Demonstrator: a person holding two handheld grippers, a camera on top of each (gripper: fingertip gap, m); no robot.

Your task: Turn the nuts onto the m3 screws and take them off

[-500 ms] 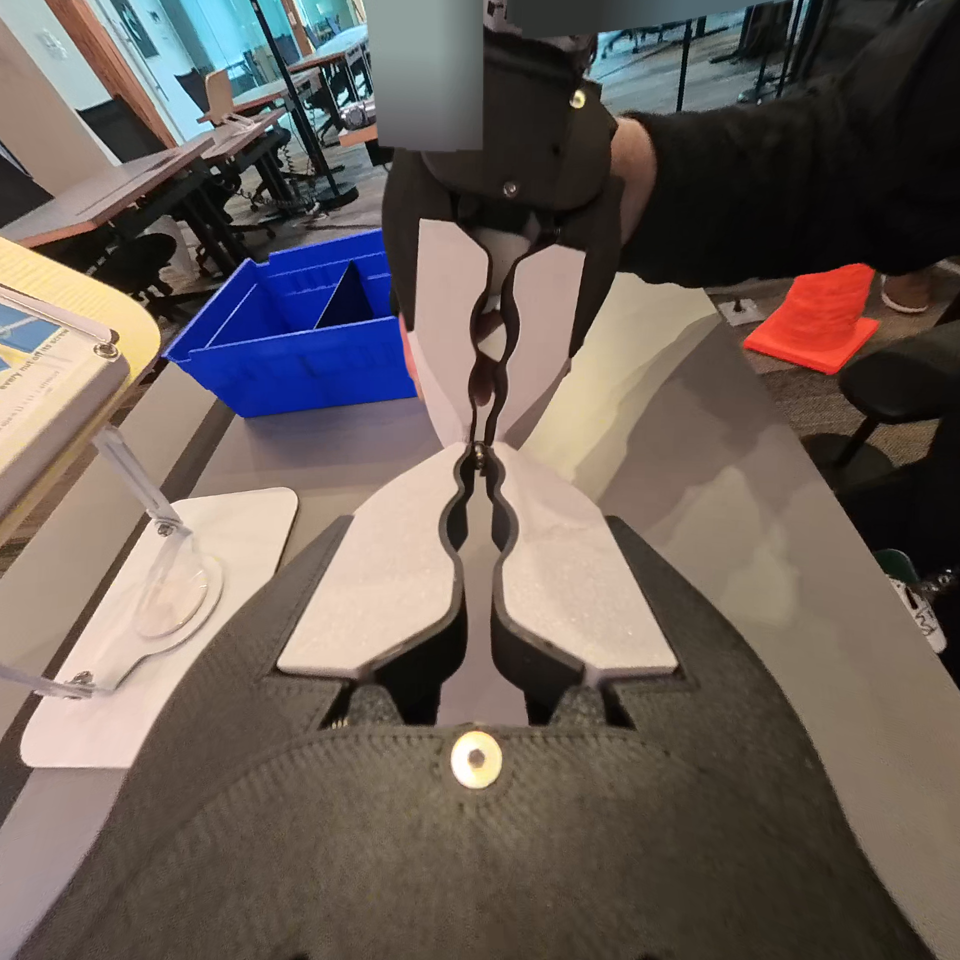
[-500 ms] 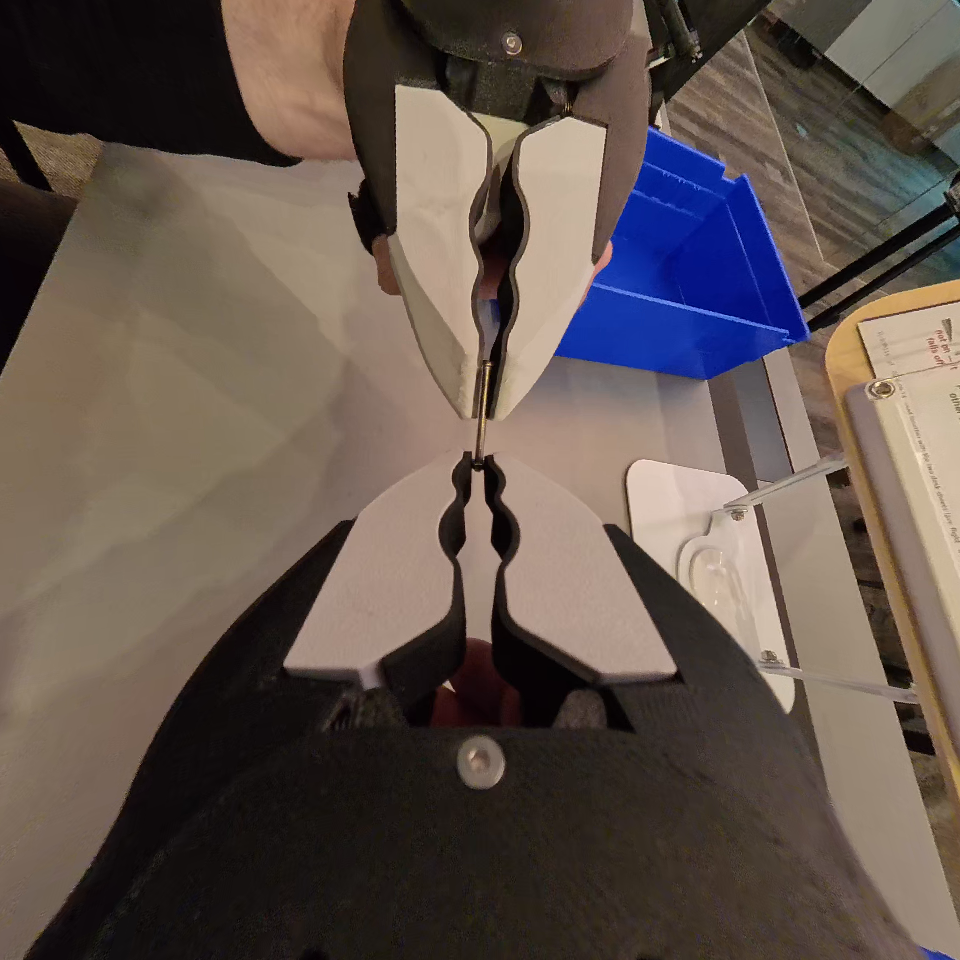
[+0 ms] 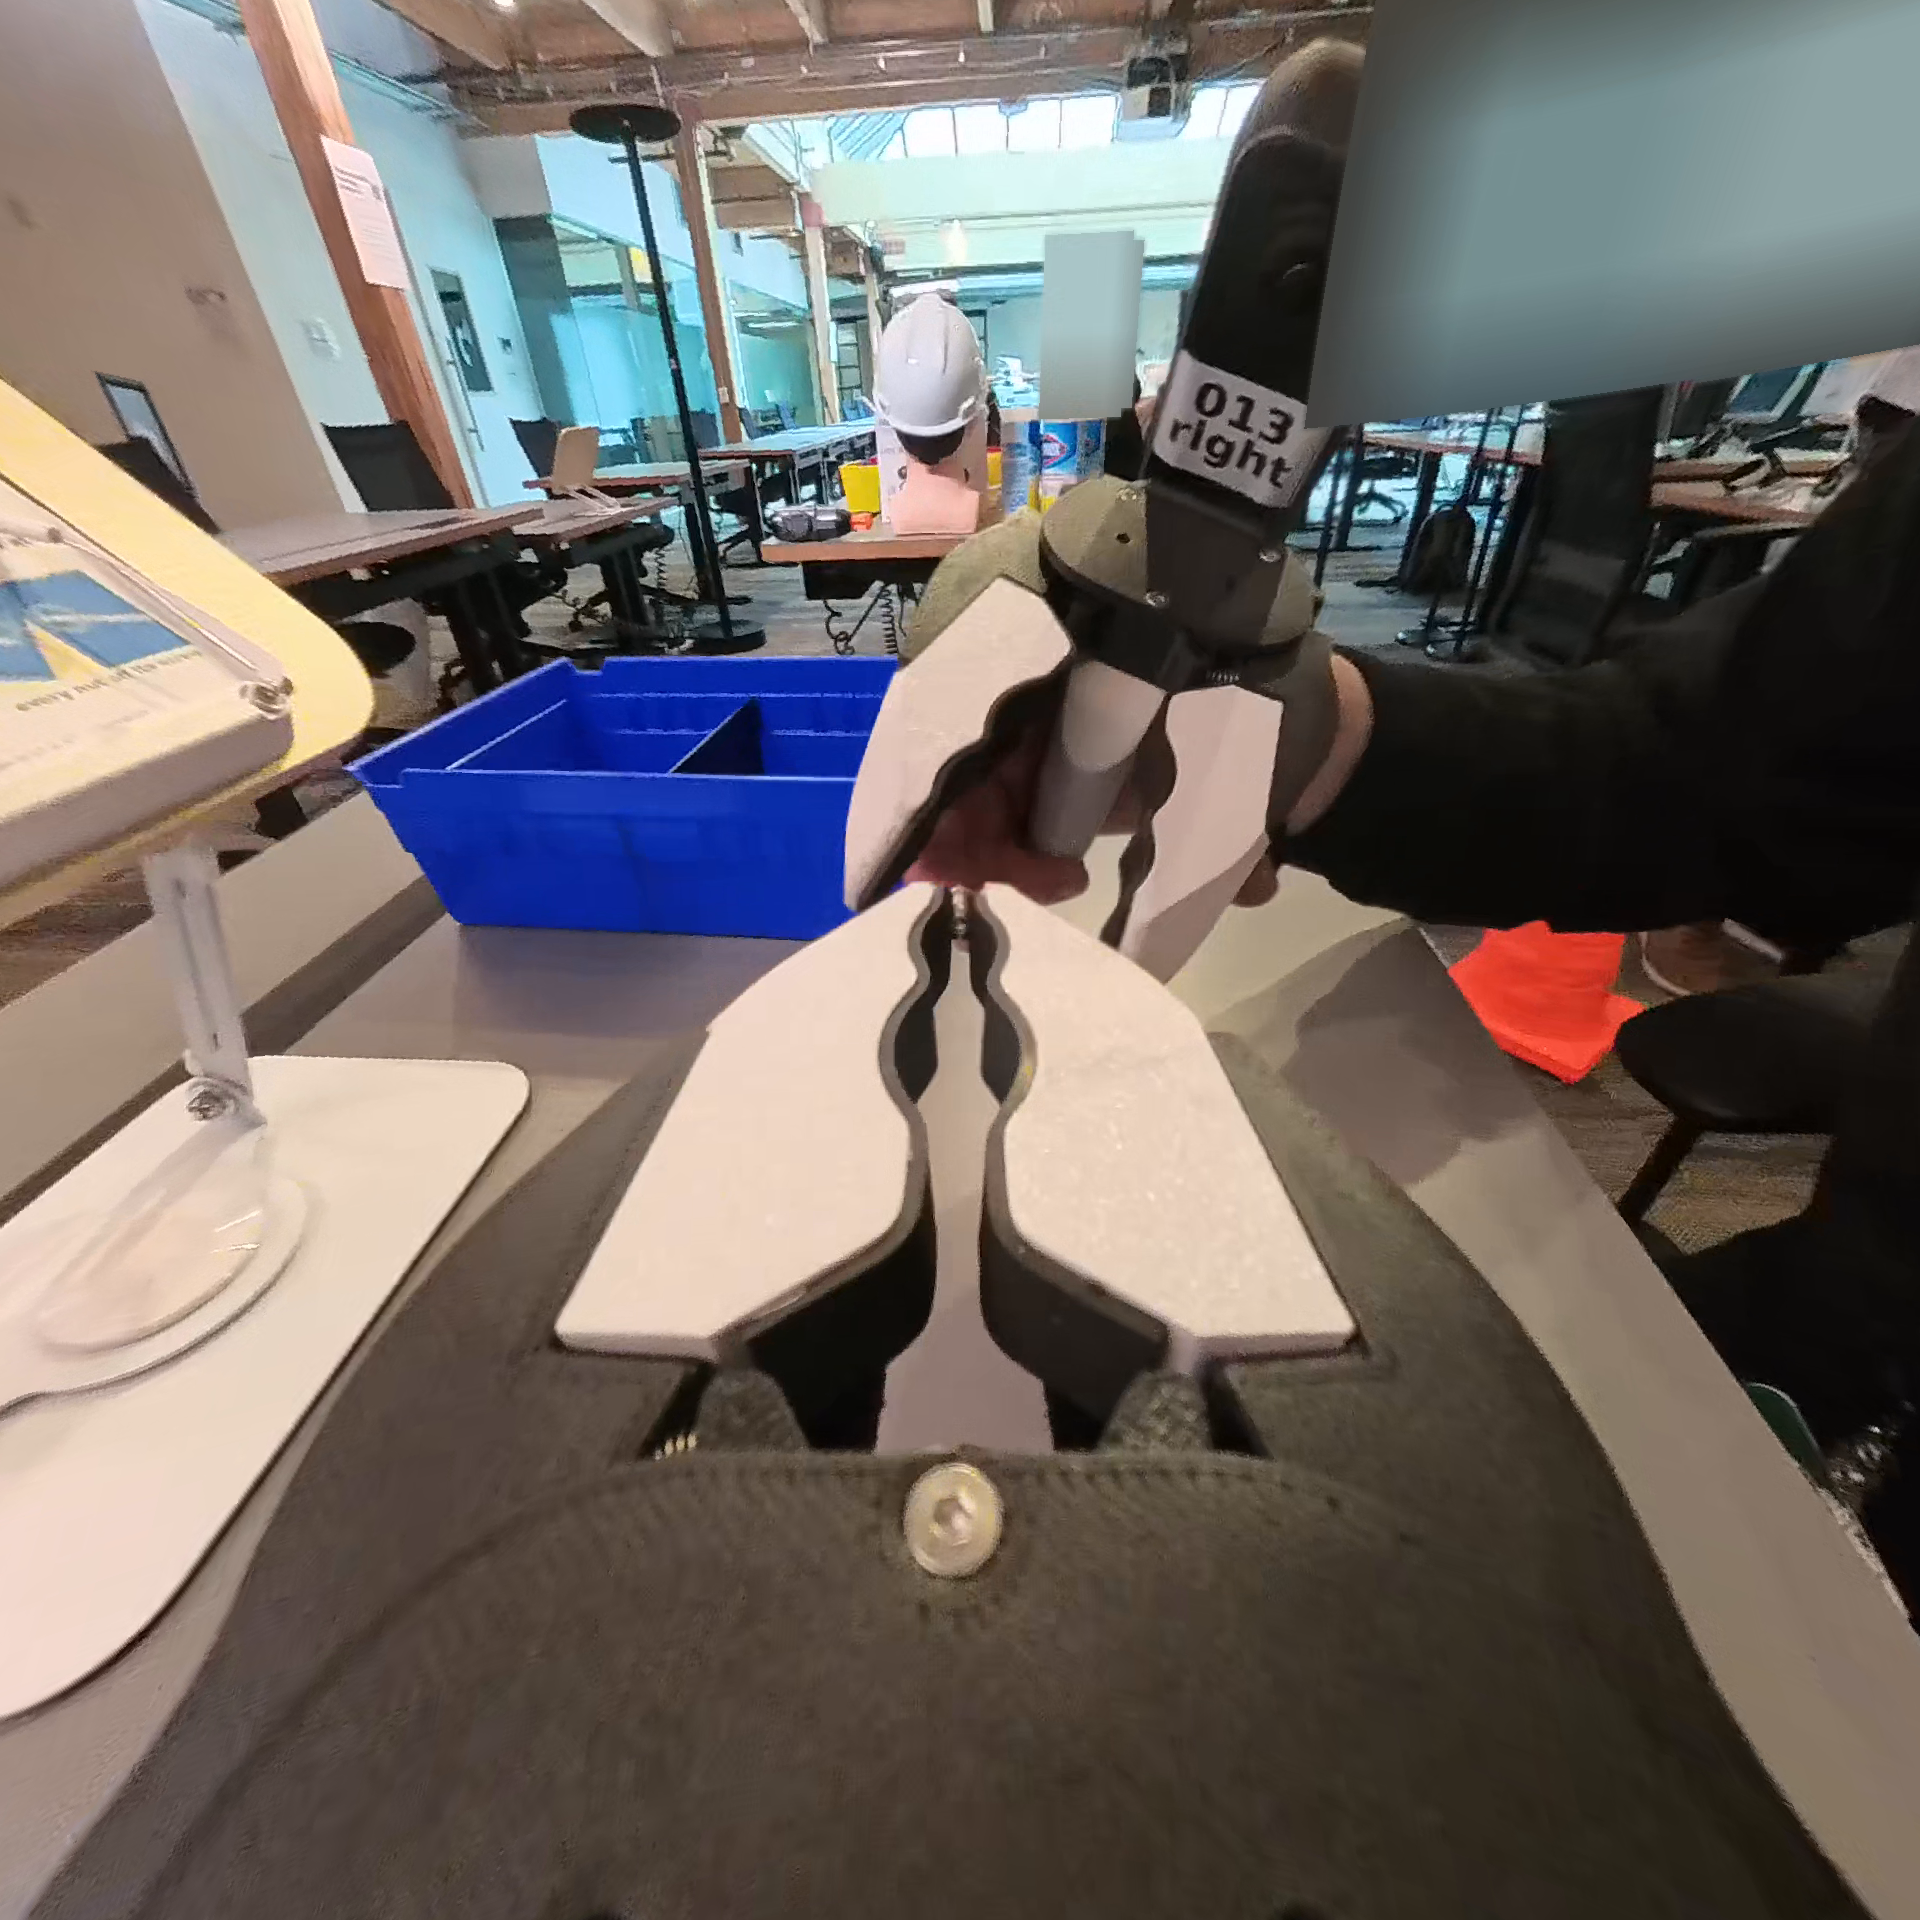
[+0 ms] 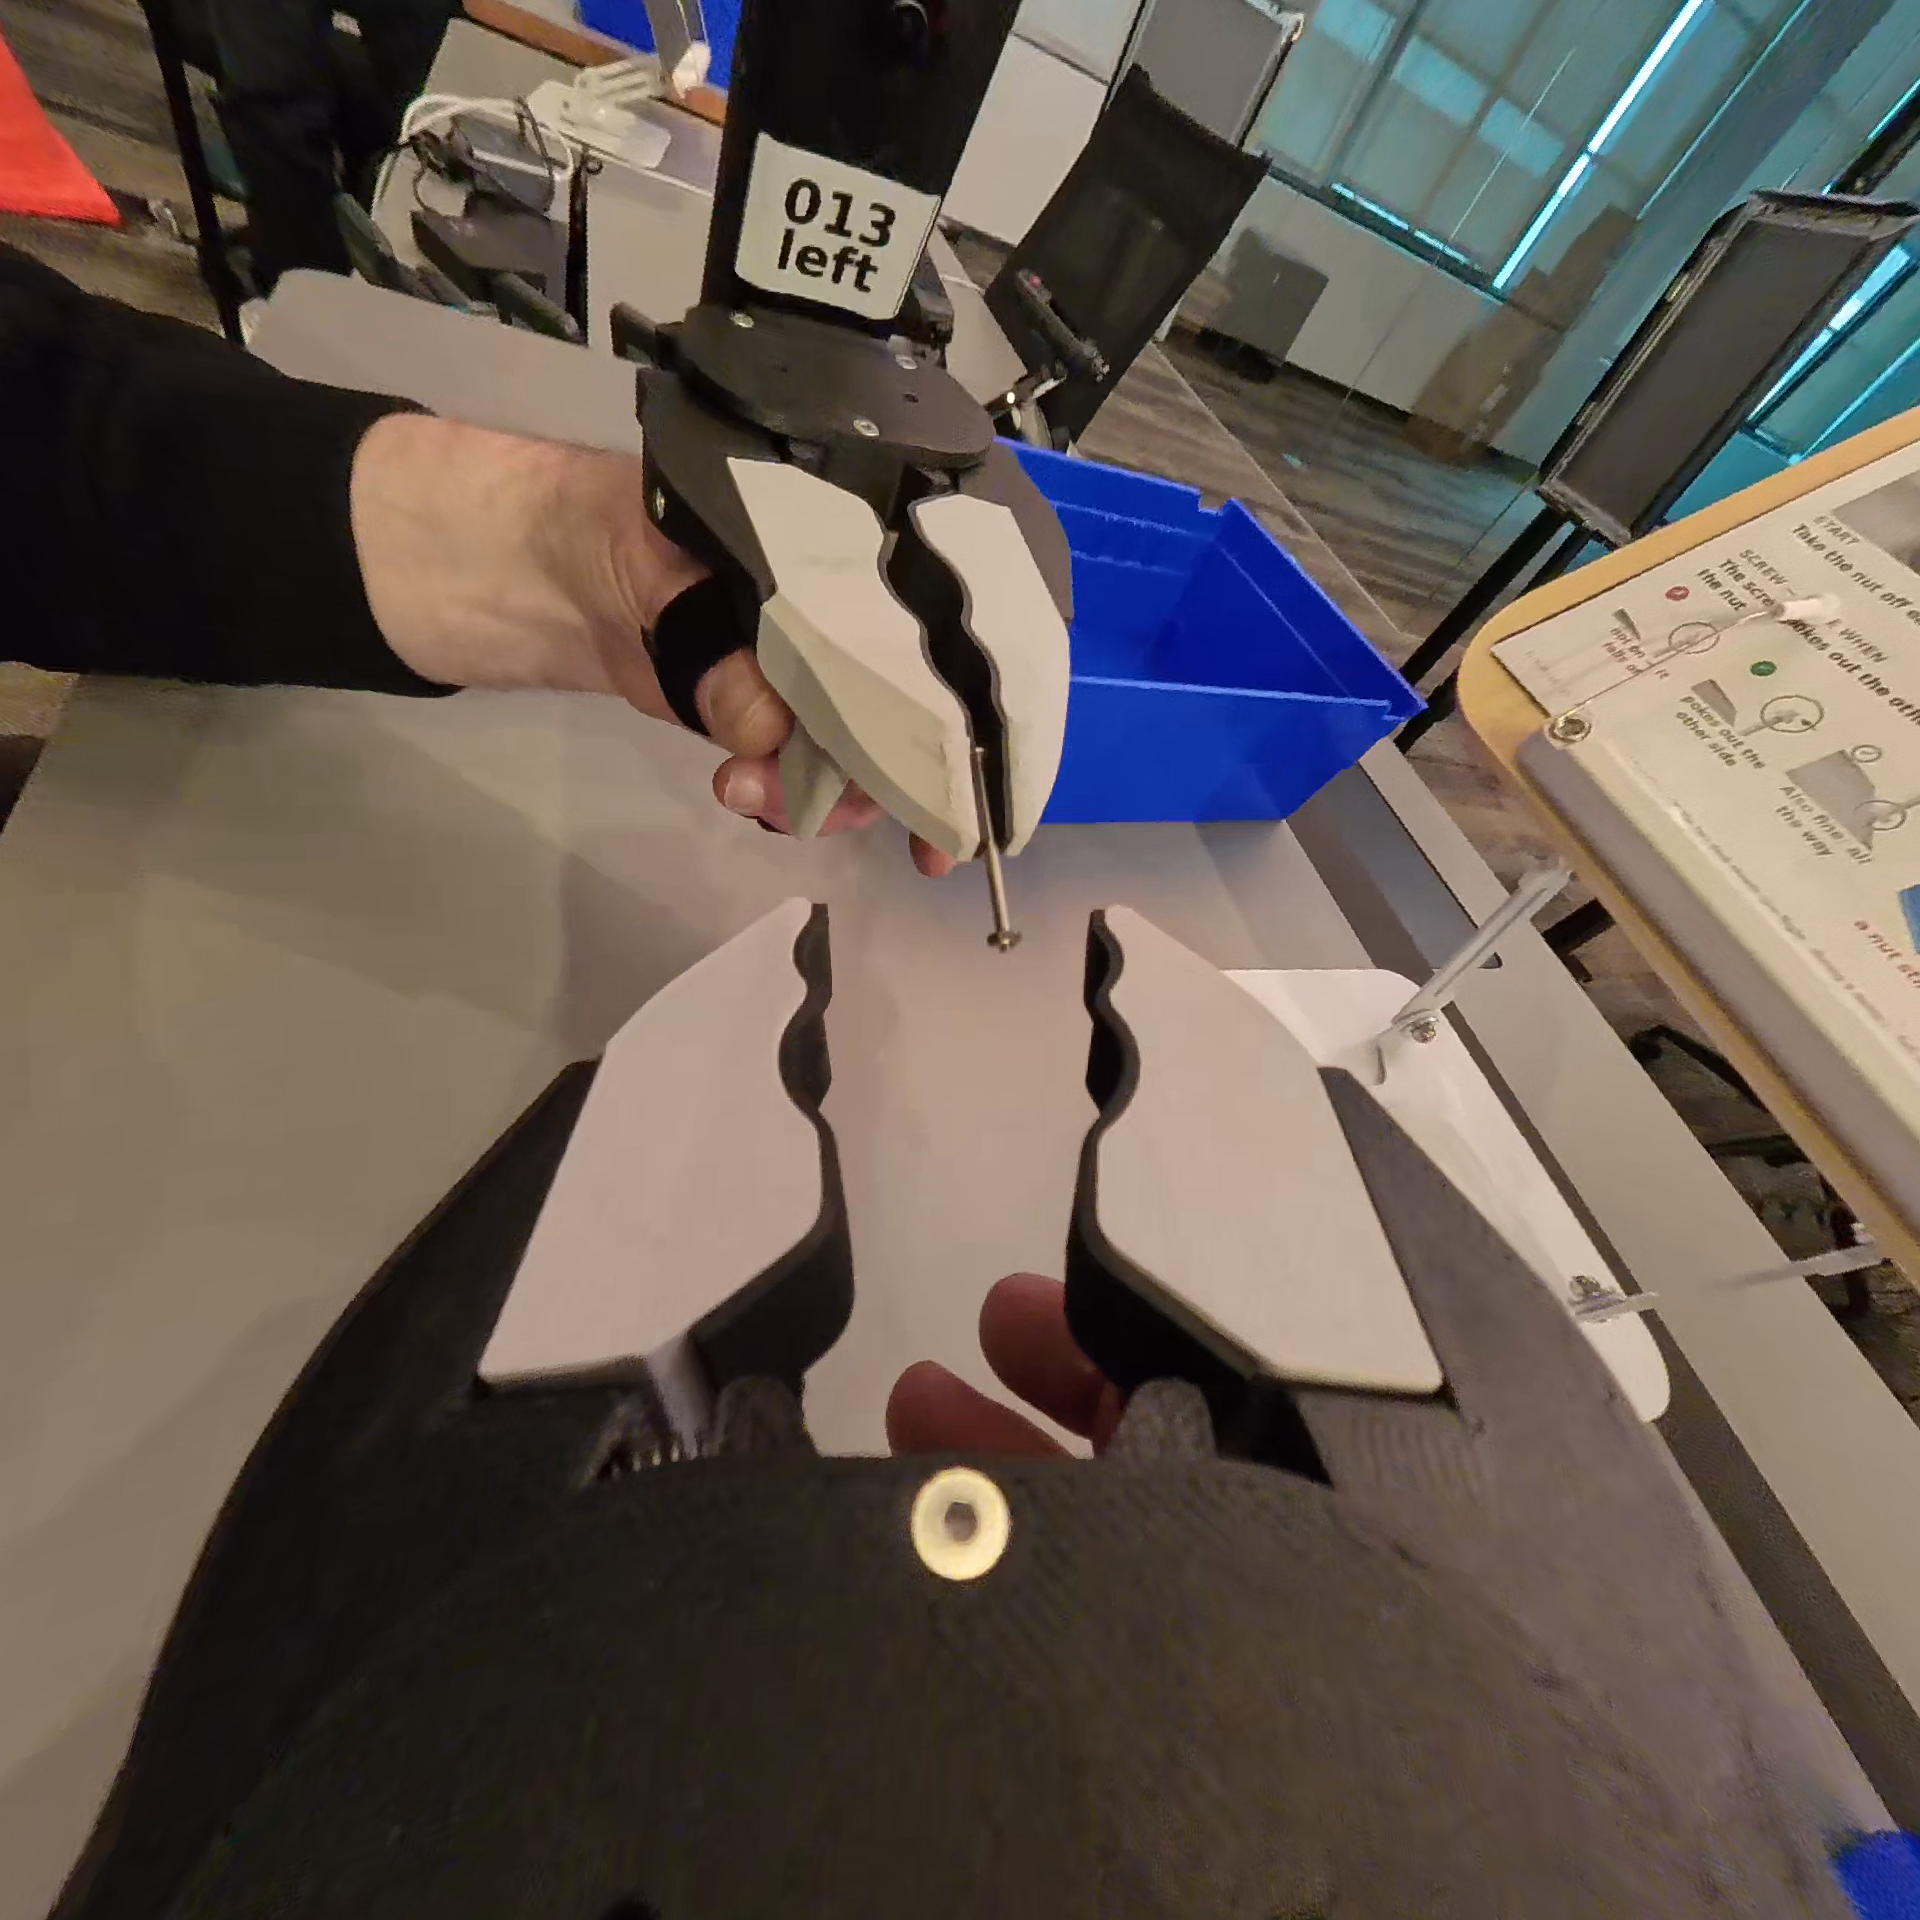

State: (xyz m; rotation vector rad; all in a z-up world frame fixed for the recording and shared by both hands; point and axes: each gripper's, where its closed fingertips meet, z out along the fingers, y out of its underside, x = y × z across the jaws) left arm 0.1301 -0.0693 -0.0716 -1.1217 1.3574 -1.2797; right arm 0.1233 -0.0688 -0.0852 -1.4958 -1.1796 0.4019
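left gripper [image 4: 987, 831]: fingers clamped on screw [image 4: 994, 883], held over bare counter [image 4: 312, 935]
right gripper [image 4: 956, 935]: fingers apart, just short of screw
blue bin [image 4: 1195, 665]: at counter's far edge

Open-plan office; rows of desks [image 3: 436, 540]

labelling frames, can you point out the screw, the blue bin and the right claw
screw [image 4: 994, 885], right wrist view, on its bare shaft
blue bin [image 3: 634, 842], left wrist view, on its front wall
right claw [image 4: 956, 940], right wrist view, midway between its open fingertips

A blue divided bin [image 3: 634, 821] sits on the grey table [image 4: 312, 935] beside a tilted instruction board [image 4: 1725, 748].
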